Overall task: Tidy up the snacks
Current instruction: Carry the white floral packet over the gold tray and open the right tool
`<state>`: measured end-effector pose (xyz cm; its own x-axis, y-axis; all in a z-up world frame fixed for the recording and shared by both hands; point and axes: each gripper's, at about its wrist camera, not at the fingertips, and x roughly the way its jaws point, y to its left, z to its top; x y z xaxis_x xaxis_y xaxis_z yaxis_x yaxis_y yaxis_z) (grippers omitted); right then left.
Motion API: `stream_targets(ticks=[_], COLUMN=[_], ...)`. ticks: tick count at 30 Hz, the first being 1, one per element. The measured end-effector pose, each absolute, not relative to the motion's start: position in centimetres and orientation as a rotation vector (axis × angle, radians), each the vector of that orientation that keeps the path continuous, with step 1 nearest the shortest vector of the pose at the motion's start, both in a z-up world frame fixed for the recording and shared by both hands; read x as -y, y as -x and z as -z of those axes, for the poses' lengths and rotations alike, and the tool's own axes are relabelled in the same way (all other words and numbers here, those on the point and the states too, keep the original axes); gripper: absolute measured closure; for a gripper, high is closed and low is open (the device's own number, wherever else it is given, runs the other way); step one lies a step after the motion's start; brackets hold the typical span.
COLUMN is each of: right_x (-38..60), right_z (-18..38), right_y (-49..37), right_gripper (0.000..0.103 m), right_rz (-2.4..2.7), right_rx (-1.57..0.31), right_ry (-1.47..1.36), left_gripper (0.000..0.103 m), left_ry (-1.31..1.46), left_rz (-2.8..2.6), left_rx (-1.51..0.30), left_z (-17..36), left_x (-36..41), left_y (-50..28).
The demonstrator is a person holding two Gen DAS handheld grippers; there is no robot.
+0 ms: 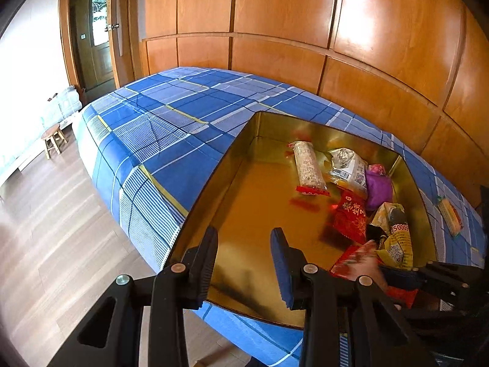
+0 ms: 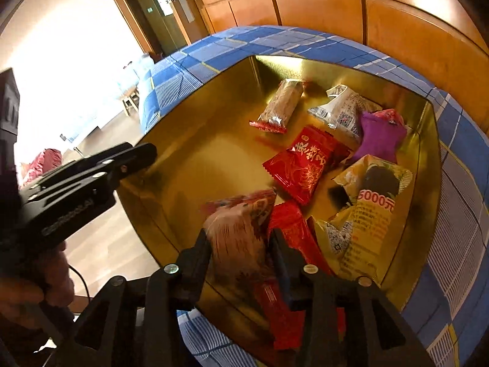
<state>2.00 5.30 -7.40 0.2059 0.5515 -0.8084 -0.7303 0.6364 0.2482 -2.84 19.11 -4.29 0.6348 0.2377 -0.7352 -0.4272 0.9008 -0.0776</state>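
A gold tin box (image 1: pixel 244 189) (image 2: pixel 183 153) sits on the blue plaid bed and holds several snack packets: a long grain bar (image 1: pixel 308 166) (image 2: pixel 282 105), a white packet (image 1: pixel 348 165), a purple one (image 2: pixel 379 136), a red one (image 2: pixel 301 162) and a yellow one (image 2: pixel 373 202). My left gripper (image 1: pixel 244 244) is open and empty over the box's near left part. My right gripper (image 2: pixel 240 244) holds a pinkish-red snack packet (image 2: pixel 241 229) between its fingers over the box's near edge; it looks blurred. It also shows in the left wrist view (image 1: pixel 357 260).
One orange snack packet (image 1: pixel 449 215) lies on the bed (image 1: pixel 171 128) right of the box. Wooden wardrobe panels (image 1: pixel 305 30) stand behind the bed. A small wooden stool (image 1: pixel 53 140) stands on the wood floor at the left.
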Motion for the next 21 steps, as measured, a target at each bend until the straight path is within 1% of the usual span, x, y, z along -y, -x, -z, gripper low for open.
stream_targets(ticks=[5,7,8,9,12,14,21], right_x=[-4.6,-4.7,-4.7,-5.0,-5.4,-5.1,-4.3], right_z=[6.6,6.3,6.3,6.5,7.7,8.0,7.9], right_y=[-1.6,-1.3,-1.2,-1.1,-1.7,-2.1,-2.9], right_gripper=[0.063,0.064,0.07,0.073,0.08,0.09,0.089], right_rz=[-0.91,-0.918,-0.92,-0.908,-0.855,-0.829,-0.759], right_rx=[-1.007,-0.997,-0.998,-1.0,-1.034,-1.024,-1.006], right_ry=[0.181,0.195,0.204,0.233,0.279,0.277,0.322], left_gripper=[0.067,0.067,0.067,0.067,0.067,0.067,0.067], left_ry=[0.261,0.262,0.264,0.261,0.258,0.253,0.245], left_rz=[-0.38,-0.379,-0.378,-0.377,-0.372,-0.369,-0.354], left_rx=[-0.796,-0.796,-0.797,-0.798,-0.799,-0.8,-0.816], left_z=[4.2,4.1,4.1,4.1,4.1,4.0,4.3], left_x=[-19.2,-19.1,-19.1,-19.0,-18.8,-18.7,-18.2], left_y=[2.8,2.8,2.8,2.8,2.8,2.8,2.6])
